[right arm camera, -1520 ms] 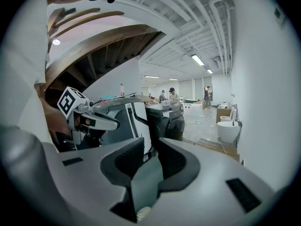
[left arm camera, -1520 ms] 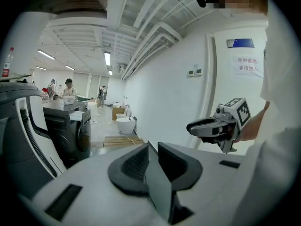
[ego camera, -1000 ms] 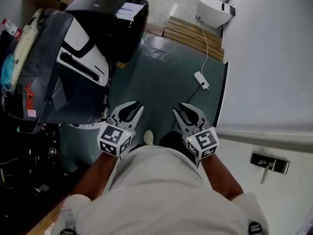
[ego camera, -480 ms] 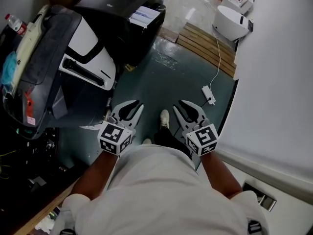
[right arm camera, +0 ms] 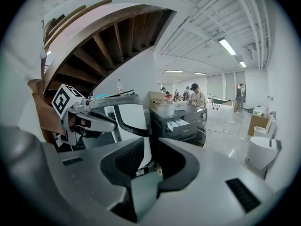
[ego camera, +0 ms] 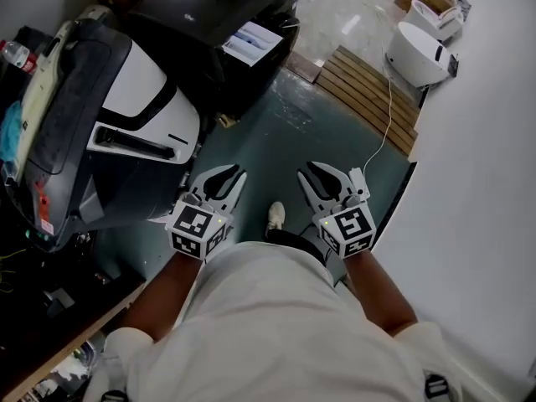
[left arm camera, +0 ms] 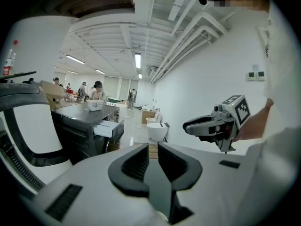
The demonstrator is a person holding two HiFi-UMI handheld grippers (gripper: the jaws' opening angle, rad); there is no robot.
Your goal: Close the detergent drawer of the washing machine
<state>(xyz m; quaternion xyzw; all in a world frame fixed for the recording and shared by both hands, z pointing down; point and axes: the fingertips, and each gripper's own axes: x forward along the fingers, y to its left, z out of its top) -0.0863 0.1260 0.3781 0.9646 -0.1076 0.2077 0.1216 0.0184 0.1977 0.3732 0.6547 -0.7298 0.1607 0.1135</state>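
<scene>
Left gripper (ego camera: 221,181): jaws apart, nothing inside.
Right gripper (ego camera: 327,182): jaws apart, nothing inside.
Detergent drawer (ego camera: 256,40): sticking out of the washing machine (ego camera: 213,8), well ahead.
Good way: the person should step close, then push its front straight in.

Head view: above the person, facing steeply down; left gripper (ego camera: 228,178) and right gripper (ego camera: 318,178) close below.
Left gripper view: level along its own jaws; right gripper near, at right.
Right gripper view: level along its own jaws; left gripper near, at left.
Shared: washing machine (ego camera: 209,15) with open drawer (ego camera: 255,40), far off, in all three.
</scene>
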